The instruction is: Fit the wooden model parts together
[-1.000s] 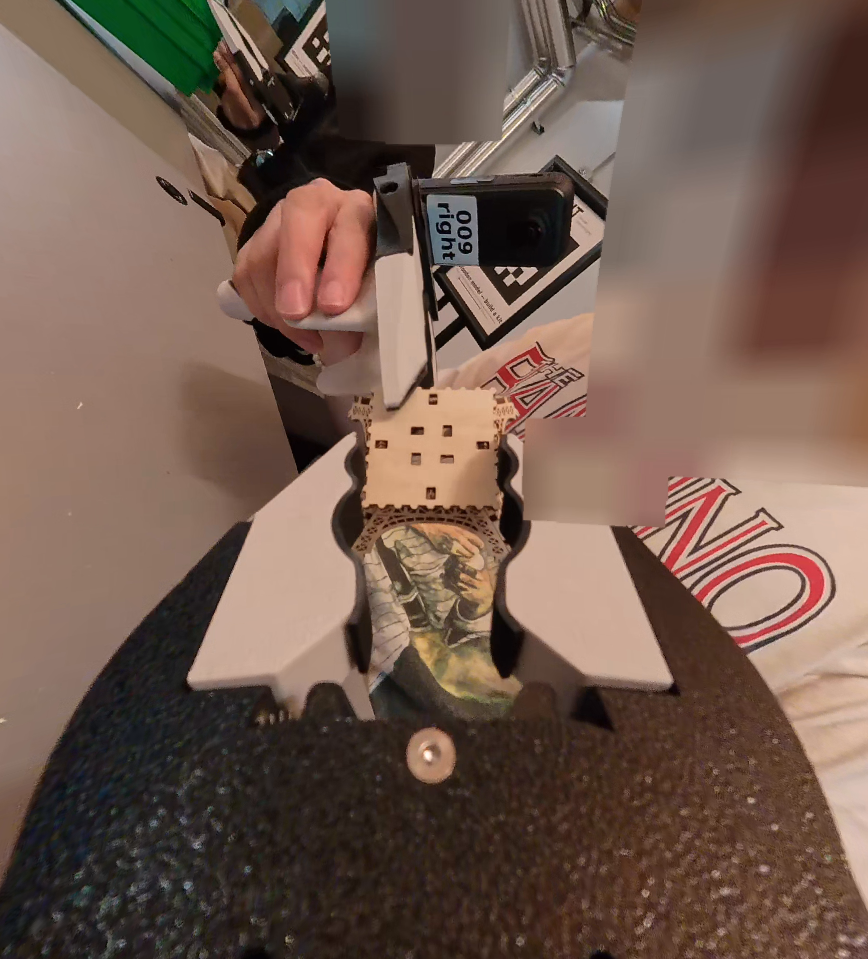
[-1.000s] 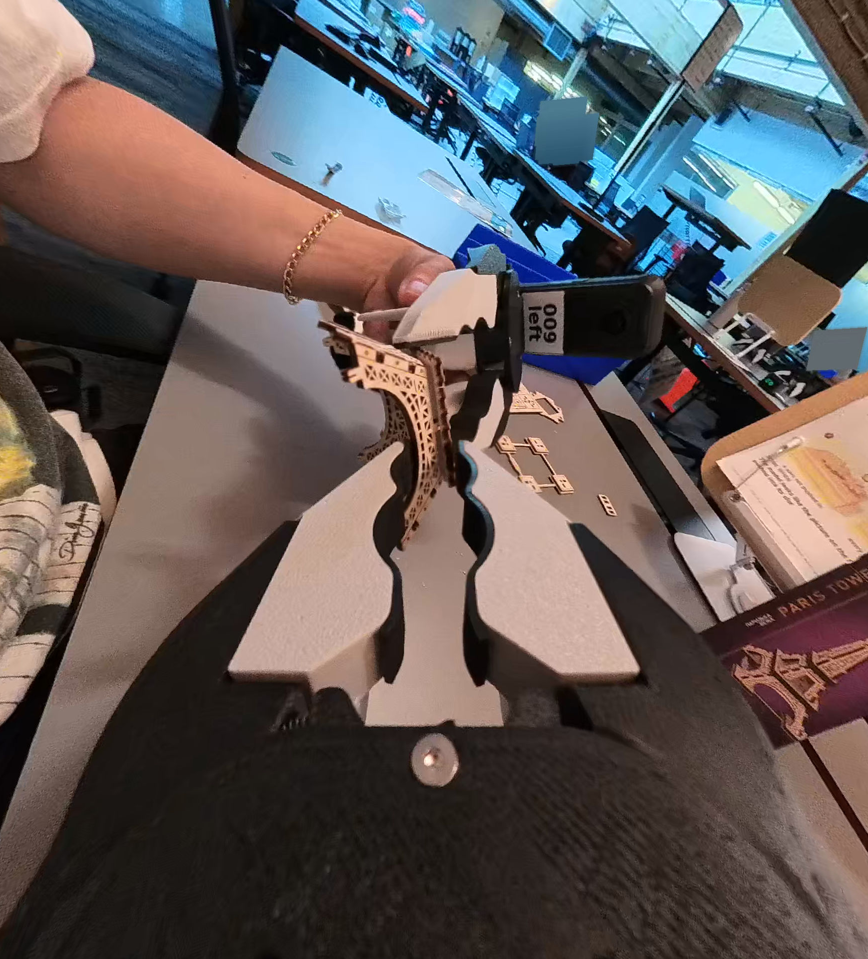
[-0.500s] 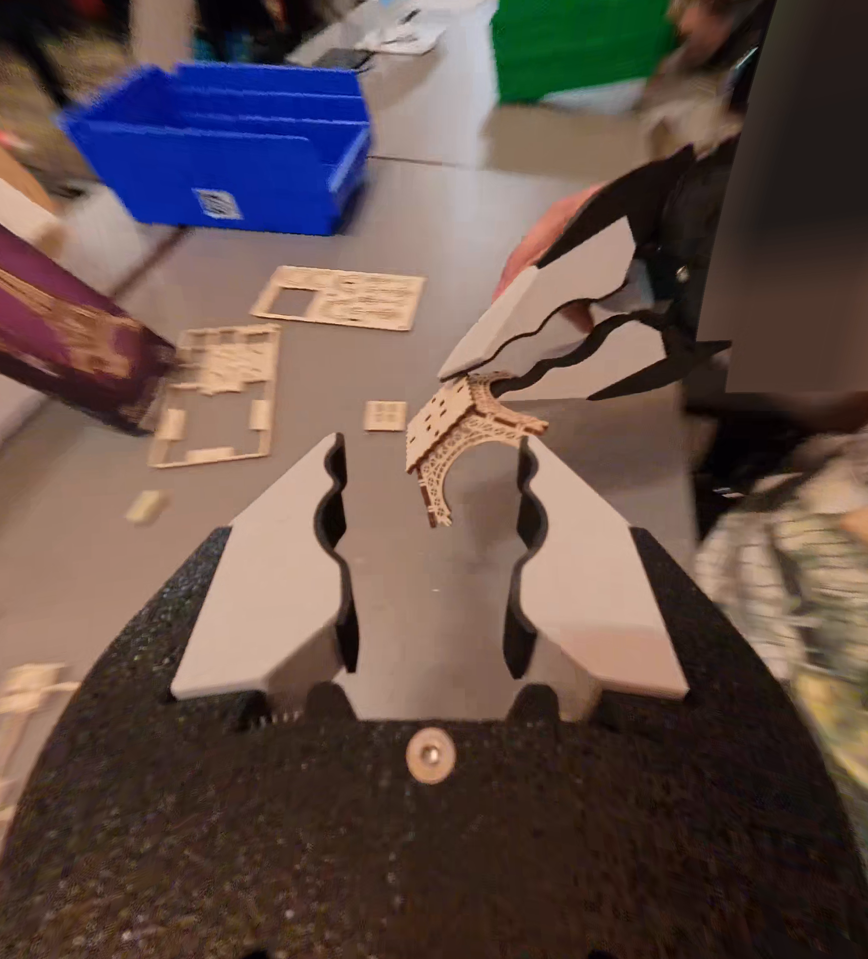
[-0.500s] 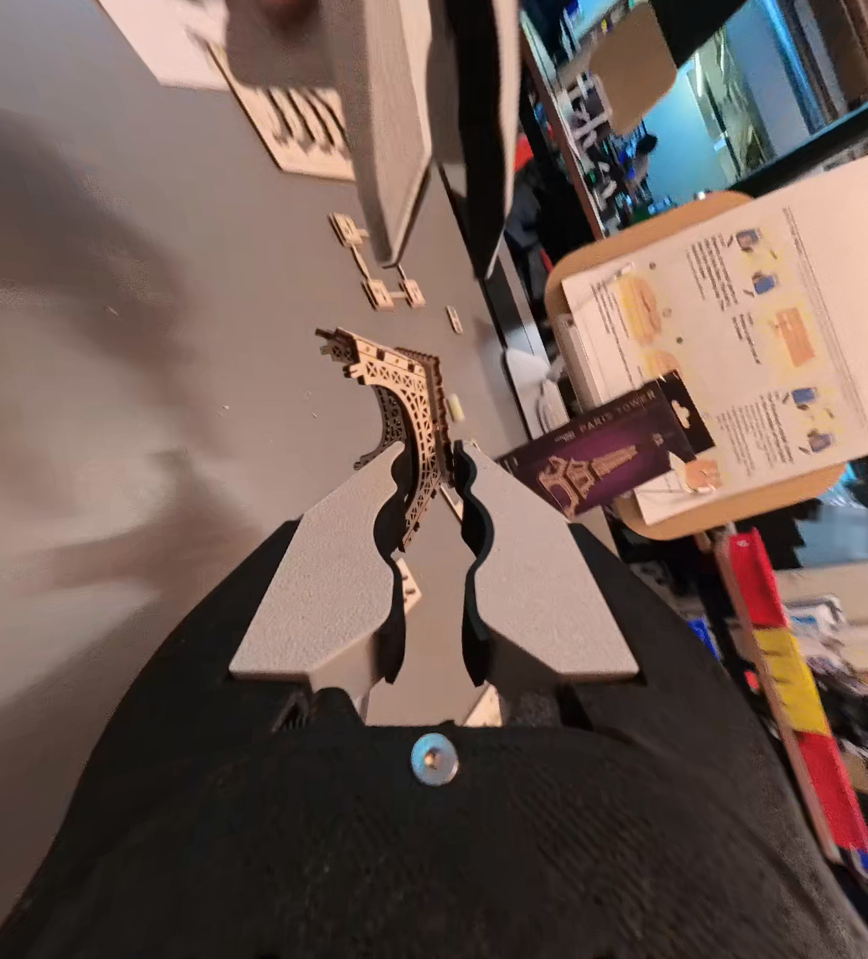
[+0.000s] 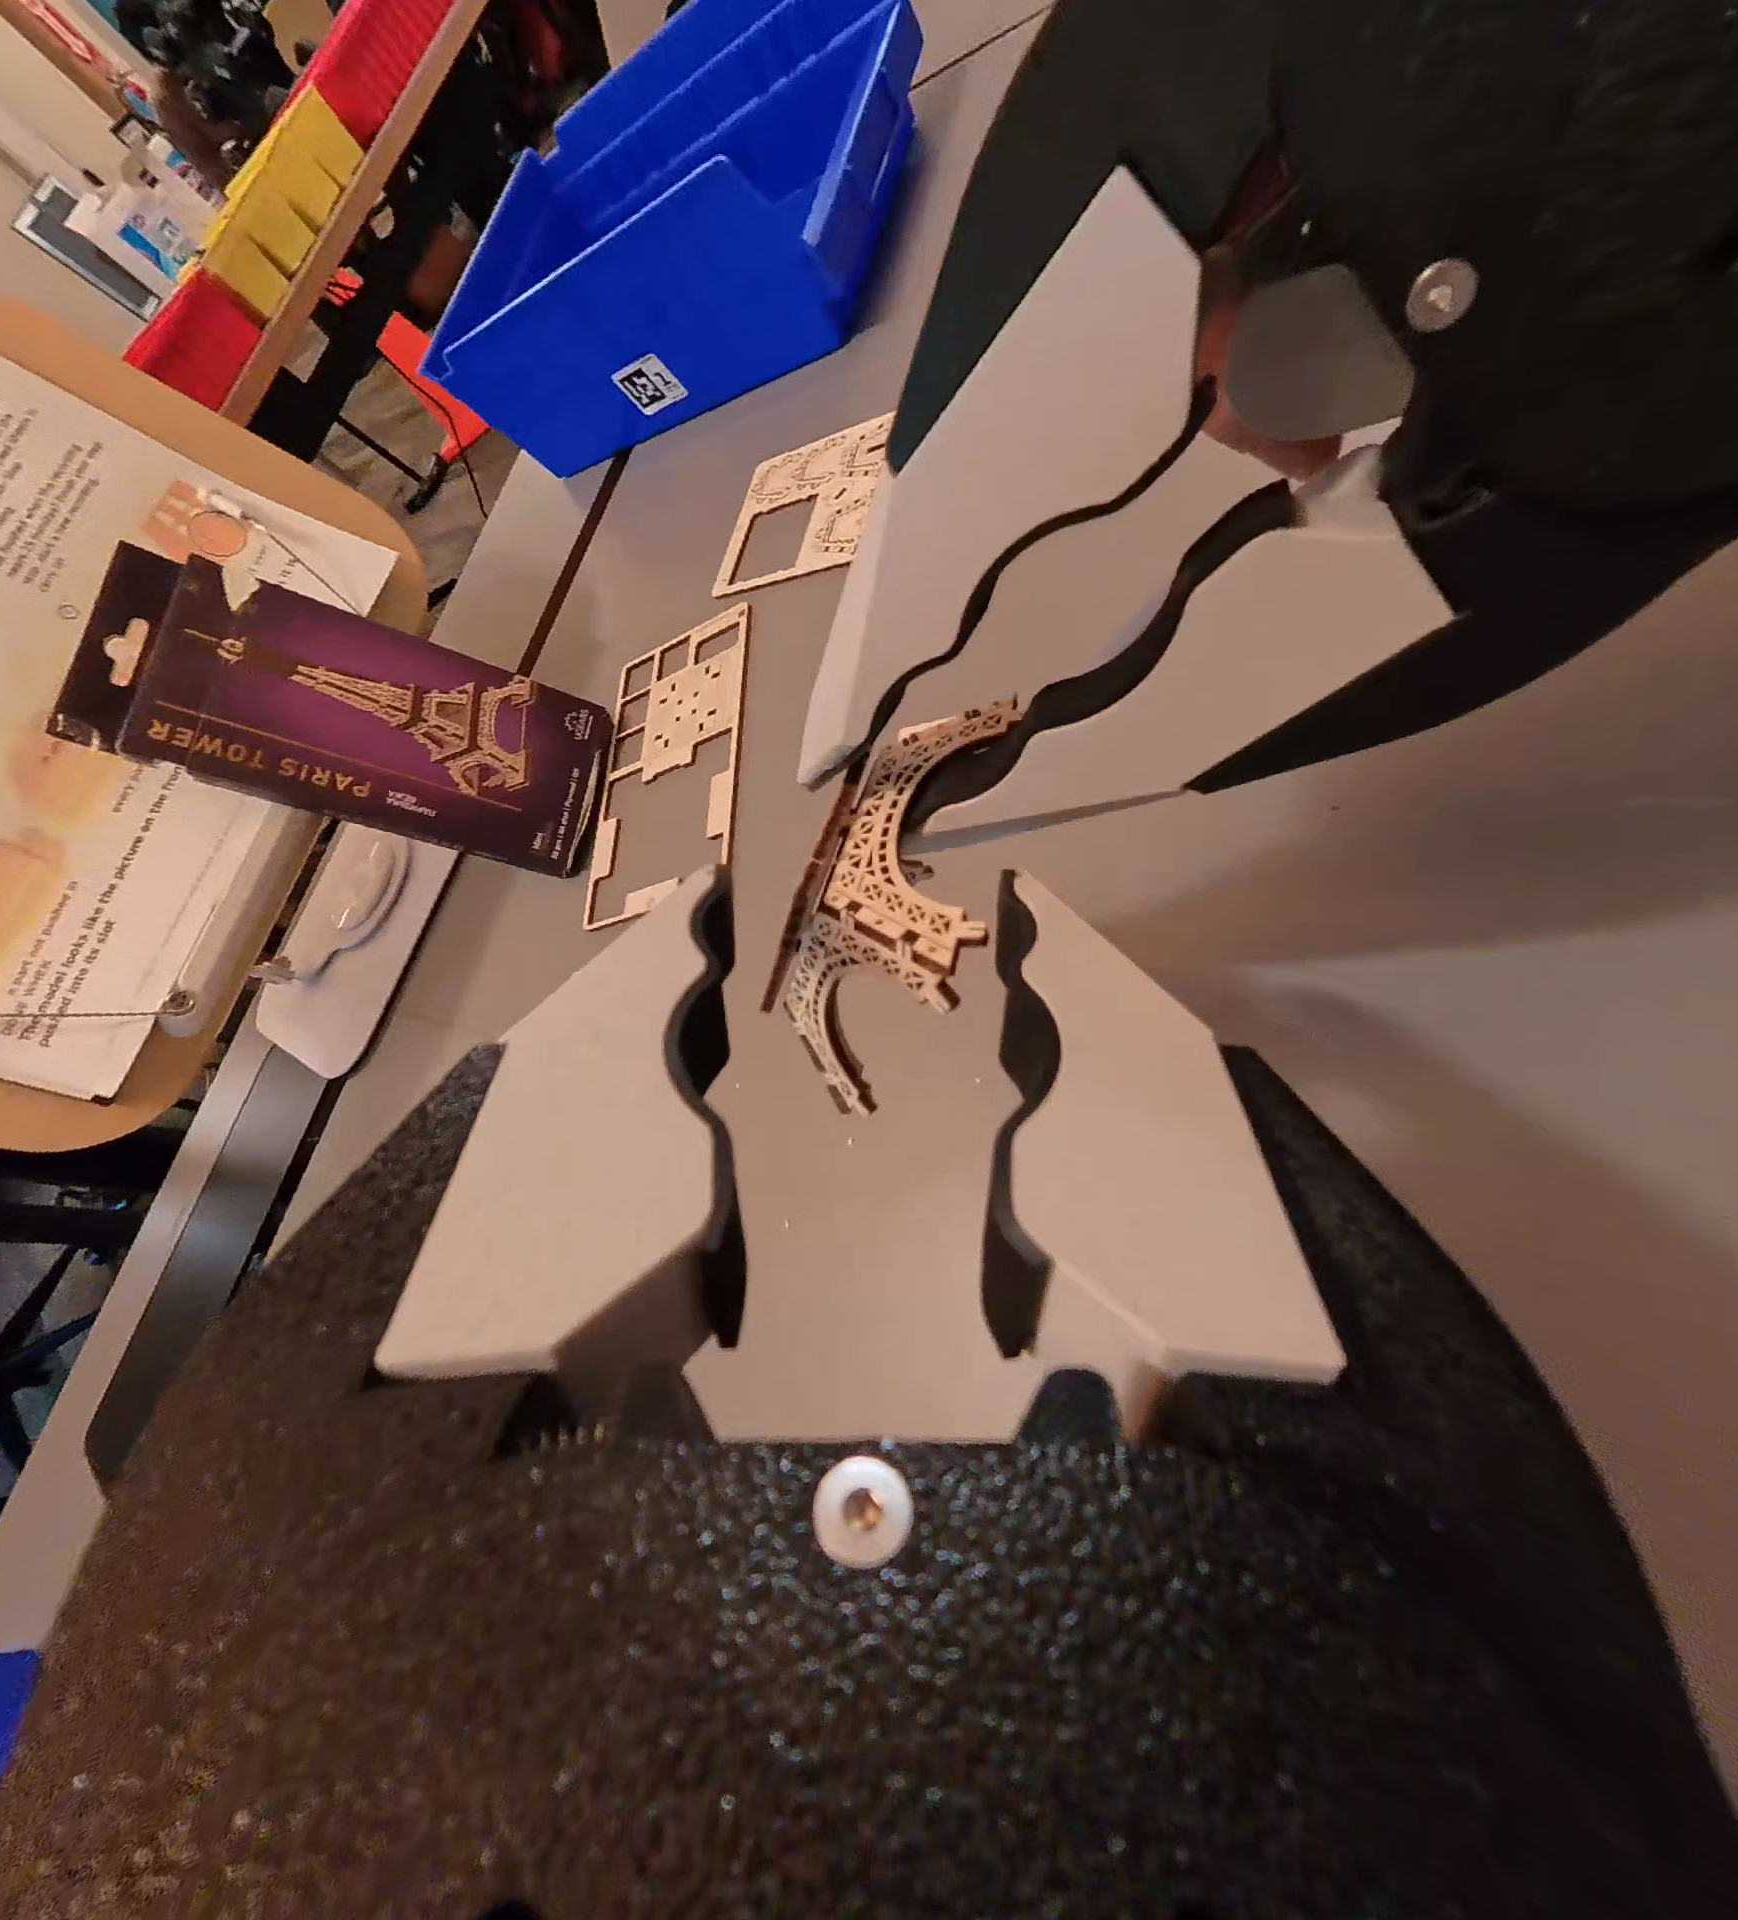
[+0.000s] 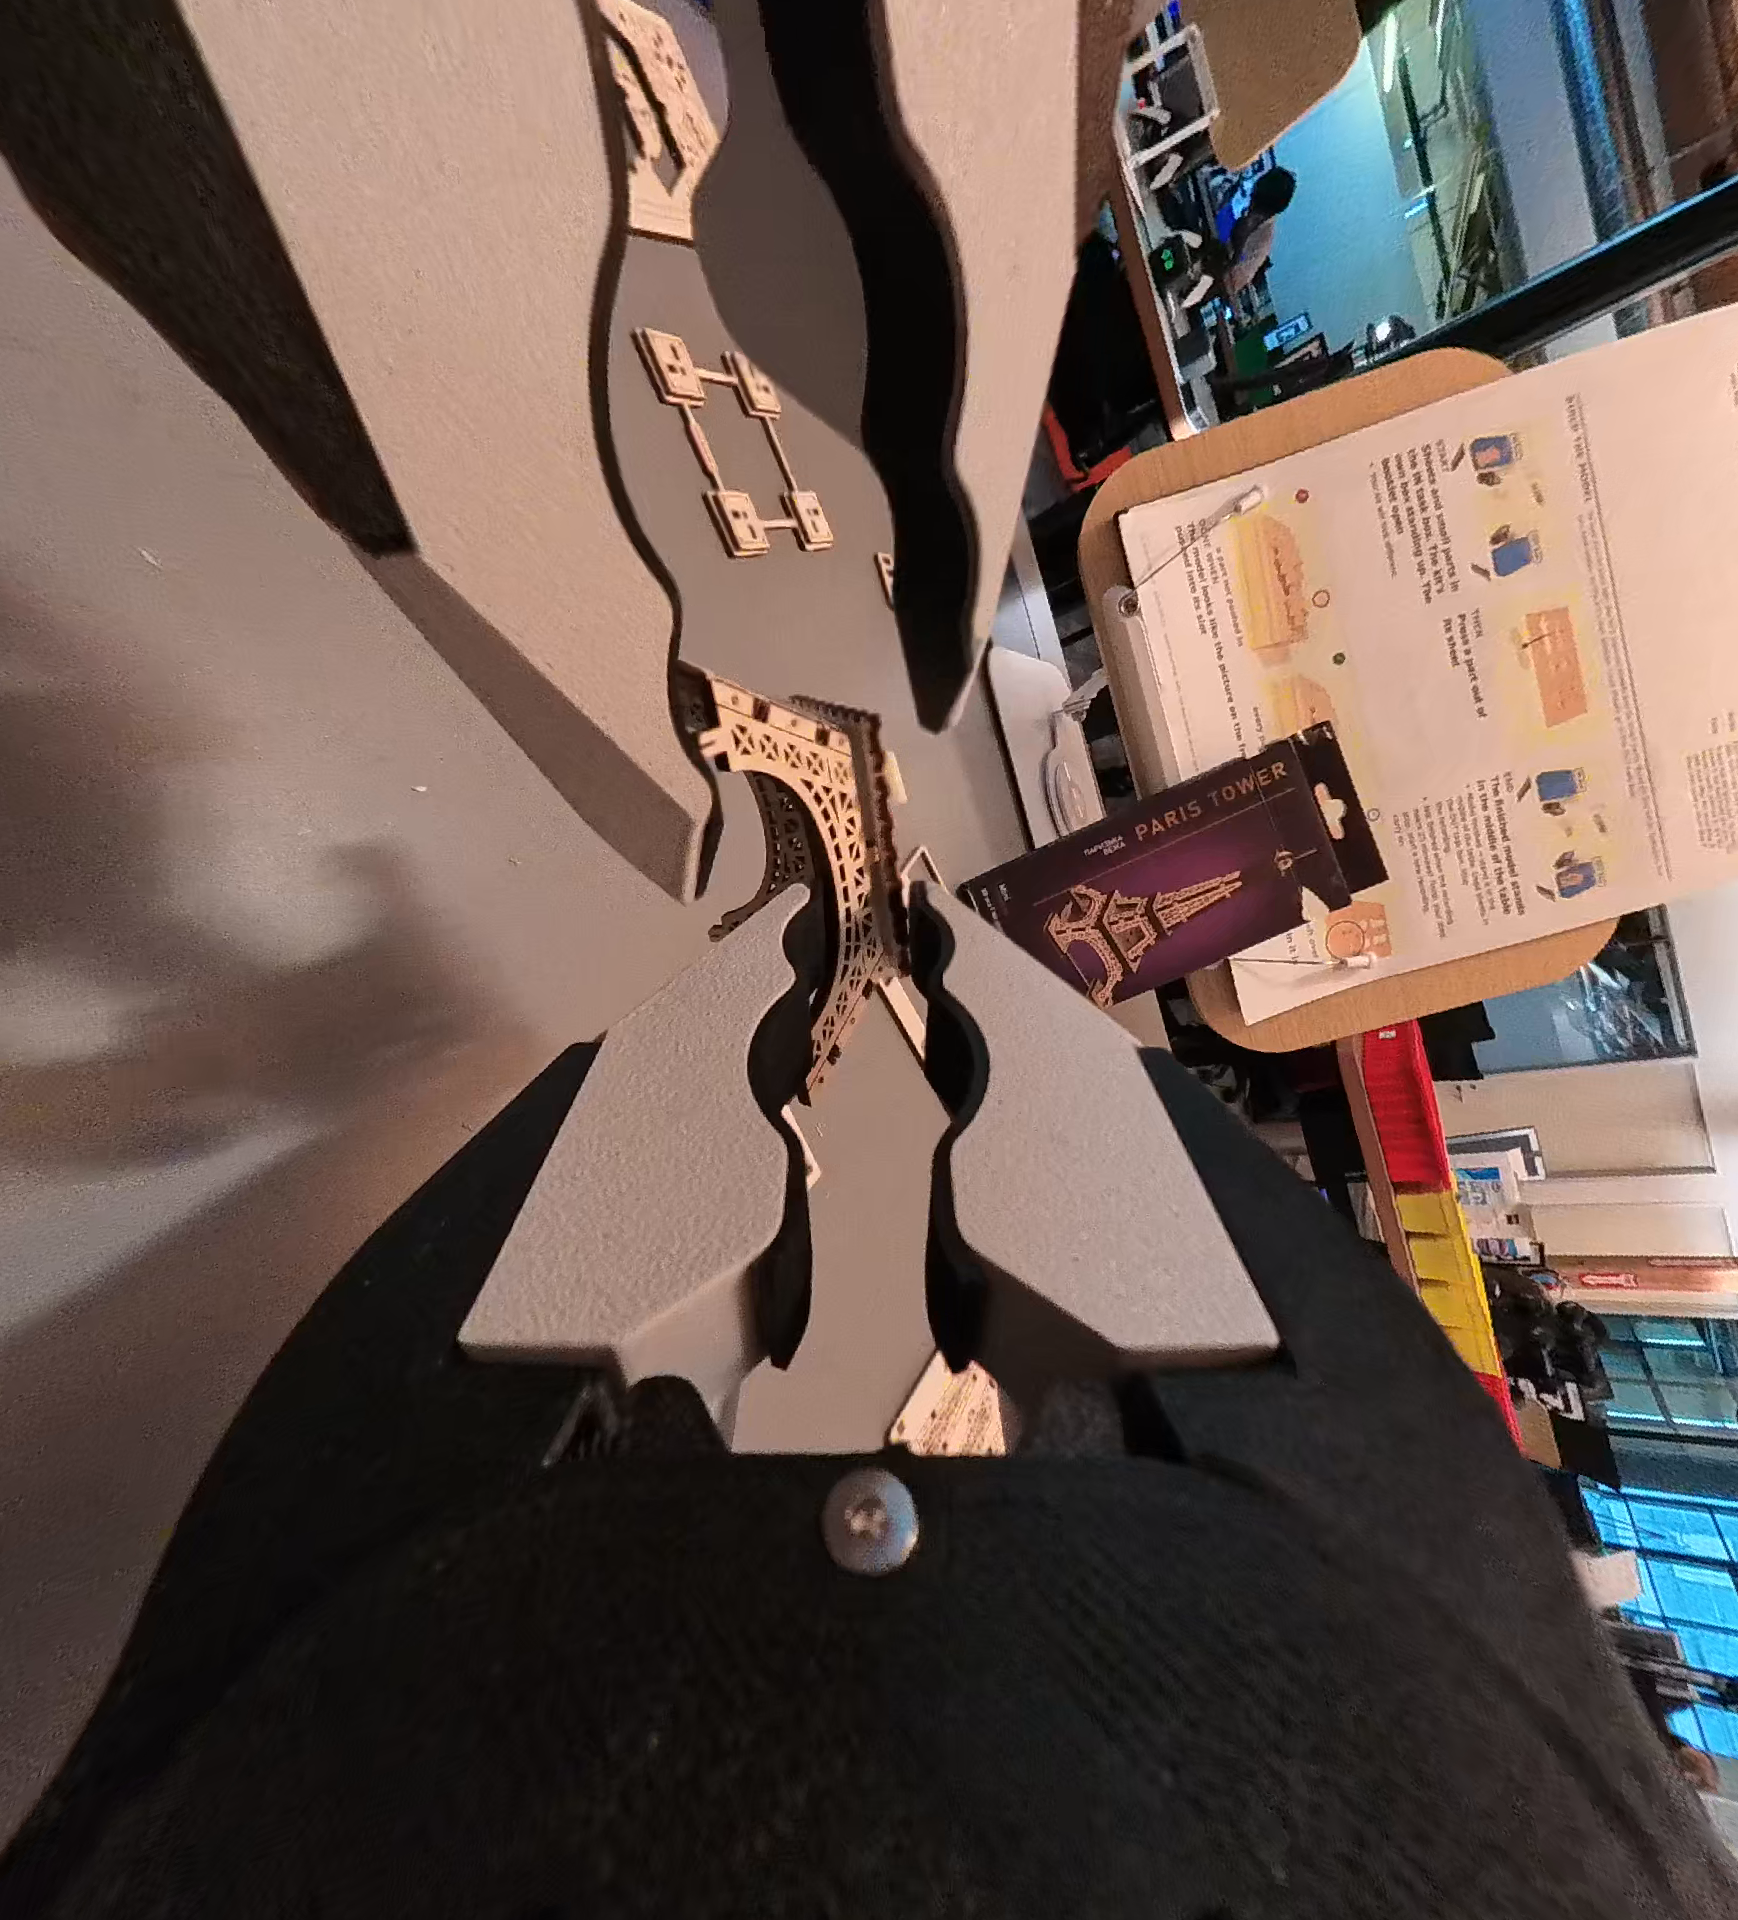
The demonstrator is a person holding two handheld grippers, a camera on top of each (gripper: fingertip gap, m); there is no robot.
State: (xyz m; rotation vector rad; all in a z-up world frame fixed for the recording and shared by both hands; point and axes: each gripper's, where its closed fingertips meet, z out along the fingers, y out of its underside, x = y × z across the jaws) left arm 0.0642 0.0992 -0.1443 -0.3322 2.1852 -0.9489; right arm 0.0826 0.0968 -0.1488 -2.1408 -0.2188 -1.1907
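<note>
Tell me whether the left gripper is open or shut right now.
Open. The left gripper has its grey fingers spread wide with bare table between them; the wooden tower base is pinched by the right gripper instead.

Left tongs point(image 5: 860, 904) spread wide, right tongs point(image 6: 860, 914) nearly closed, tips facing

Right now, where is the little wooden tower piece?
The wooden tower piece is pinched in the right tool, above the grey table. In the left wrist view it sits between the open left tool's fingers, untouched.
</note>
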